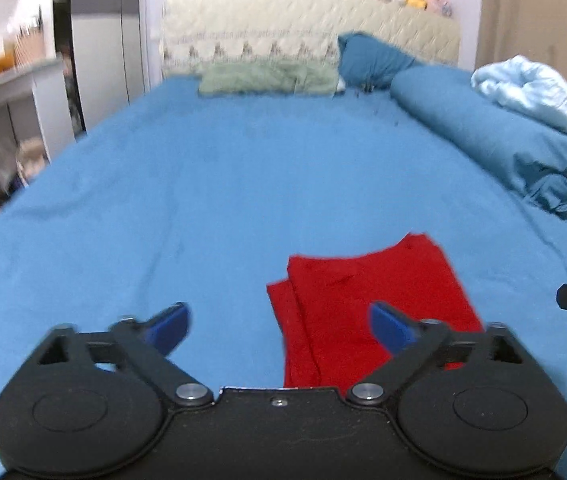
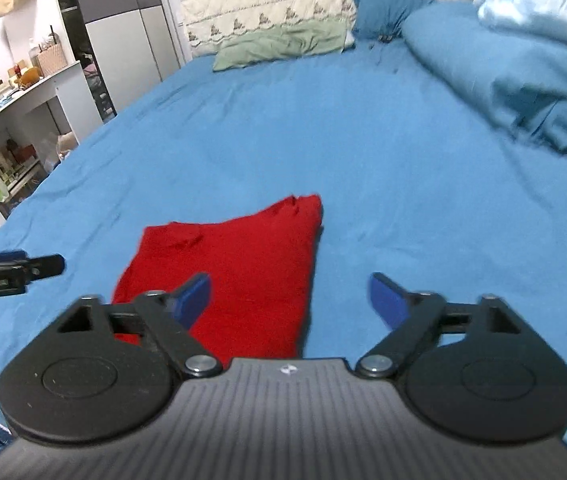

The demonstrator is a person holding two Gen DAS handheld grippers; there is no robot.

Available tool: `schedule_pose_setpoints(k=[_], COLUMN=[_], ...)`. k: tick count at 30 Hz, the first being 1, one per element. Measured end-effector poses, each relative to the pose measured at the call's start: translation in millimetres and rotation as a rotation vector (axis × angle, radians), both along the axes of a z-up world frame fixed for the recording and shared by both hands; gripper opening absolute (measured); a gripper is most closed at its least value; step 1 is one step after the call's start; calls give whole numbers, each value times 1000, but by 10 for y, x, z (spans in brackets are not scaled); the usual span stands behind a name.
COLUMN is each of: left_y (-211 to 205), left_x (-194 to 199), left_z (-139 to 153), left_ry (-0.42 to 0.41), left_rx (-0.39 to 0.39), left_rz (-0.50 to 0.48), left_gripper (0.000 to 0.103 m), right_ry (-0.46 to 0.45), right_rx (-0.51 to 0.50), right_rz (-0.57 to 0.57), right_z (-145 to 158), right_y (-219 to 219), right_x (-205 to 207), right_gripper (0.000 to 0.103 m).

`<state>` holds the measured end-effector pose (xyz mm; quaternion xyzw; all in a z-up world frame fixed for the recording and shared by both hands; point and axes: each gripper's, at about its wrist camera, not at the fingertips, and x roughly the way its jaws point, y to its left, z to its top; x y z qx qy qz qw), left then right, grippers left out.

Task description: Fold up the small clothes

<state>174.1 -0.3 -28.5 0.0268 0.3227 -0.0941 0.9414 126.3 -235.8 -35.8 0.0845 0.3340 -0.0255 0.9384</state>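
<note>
Red garment (image 1: 375, 312) lies folded flat on the blue bedsheet (image 1: 203, 200), between both tools. Left gripper (image 1: 279, 324) has jaws wide, empty, cloth under its right finger. Right gripper (image 2: 289, 300) likewise wide, empty, cloth under its left finger. Apparently released deliberately; fold looks near complete.

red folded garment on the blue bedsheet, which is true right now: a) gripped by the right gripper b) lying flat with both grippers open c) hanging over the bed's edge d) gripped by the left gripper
b: the red folded garment lies flat on the blue bedsheet, while the left gripper and right gripper both have their jaws spread with nothing between them.
</note>
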Motion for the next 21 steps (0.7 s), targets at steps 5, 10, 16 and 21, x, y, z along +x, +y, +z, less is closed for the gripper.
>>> schedule_pose_setpoints(k=[5,10,16,21], left_y=[-46,-47,11,33], left_x=[-580,-991,-1383,-1551], left_z=[326,339,212,176], left_ry=[-22,12,59,41], left_rx=[75,104,50,59], left_rz=[11,49,76,71], left_gripper=[103,103,103,103], right_ry=[1,48,106,152], right_rx=[-91,-102,-112,-114], right_rz=[-37,-49,-86,-95], right_z=[460,637,539,370], right_y=[246,457,612,673], right_x=[-507,-962,-1342,-1514], right_gripper=[103,103,103,103])
